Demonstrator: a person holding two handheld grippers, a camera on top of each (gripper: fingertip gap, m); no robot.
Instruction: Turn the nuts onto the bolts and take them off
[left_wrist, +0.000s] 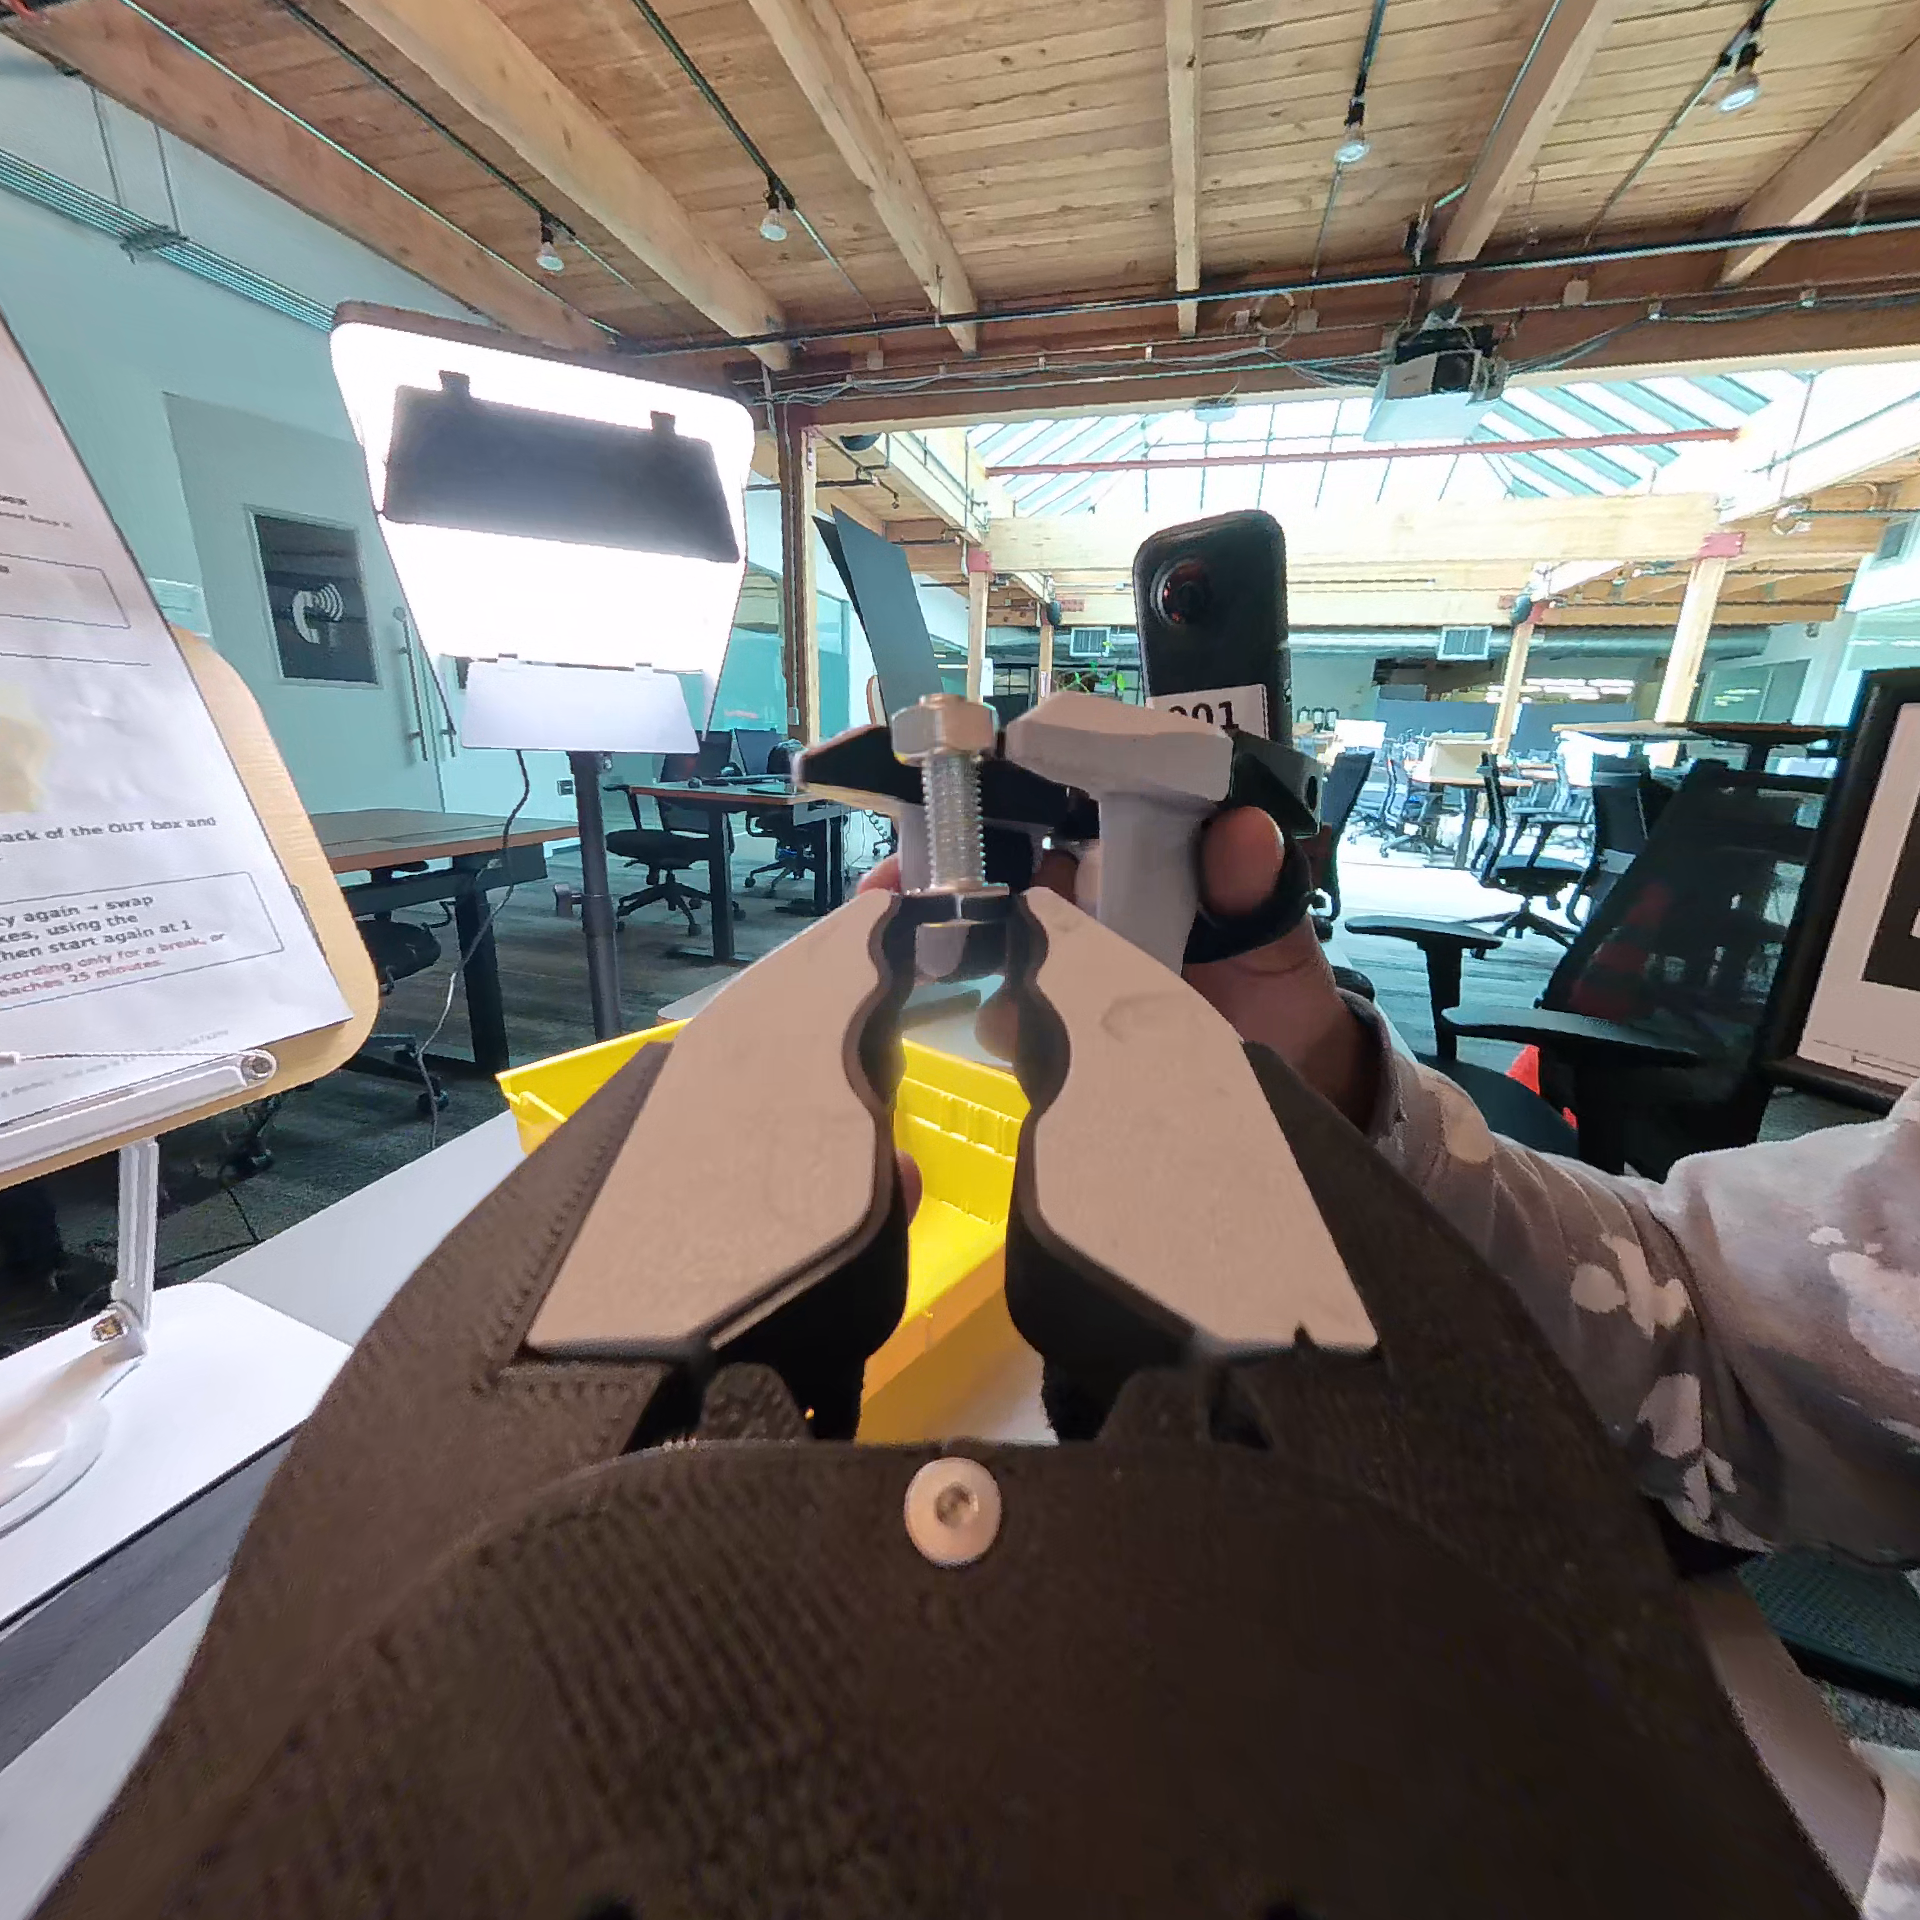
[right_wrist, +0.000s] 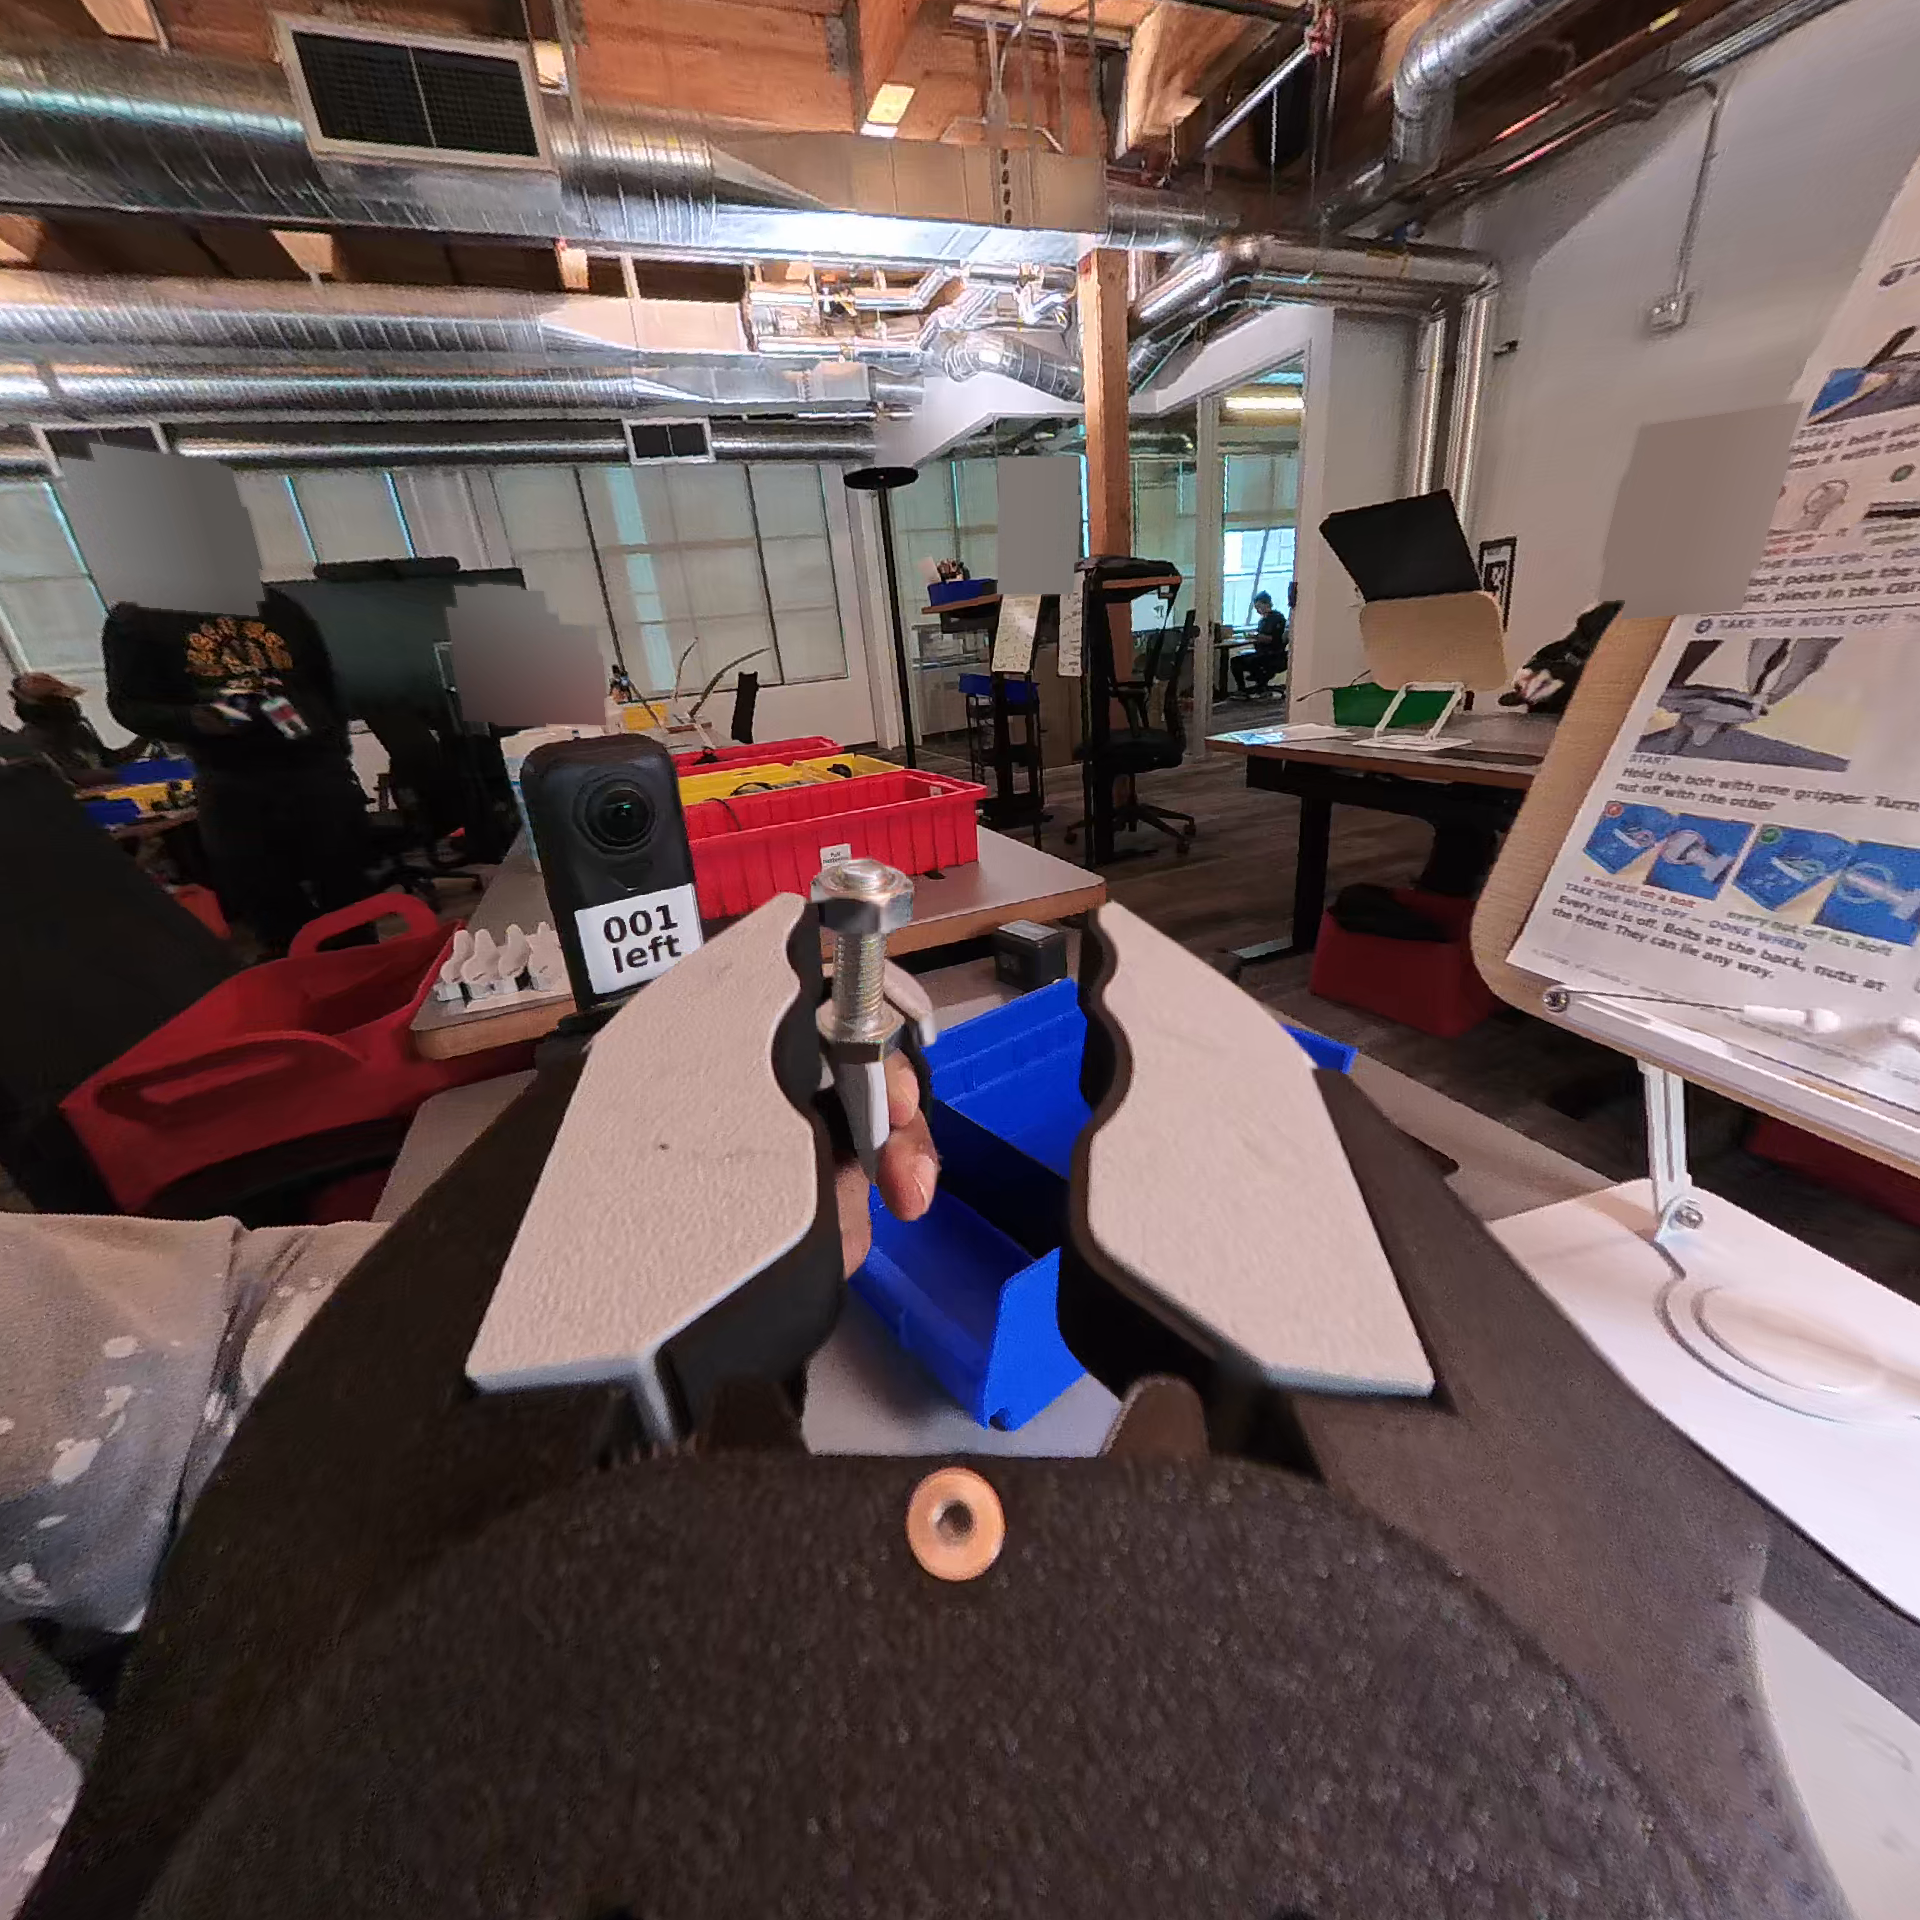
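The left gripper (left_wrist: 951, 914) clamps the hex head of the threaded silver steel bolt (left_wrist: 943, 831), which stands upright above the yellow plastic bin (left_wrist: 956, 1112). A silver hex nut (left_wrist: 943, 727) sits at the top of the bolt's thread. The right gripper (right_wrist: 940, 940) is spread wide around the nut — one finger (right_wrist: 727, 1039) close beside it, the other apart.

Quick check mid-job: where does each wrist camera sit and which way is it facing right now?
Left wrist view: on the left gripper, looking along its fingers at the bolt it clamps; right gripper, hand and sleeve behind, yellow bin below.
Right wrist view: on the right gripper, open around the bolt; sleeve at left, blue bin below.
Shared: the bolt with its nut, and both grippers.
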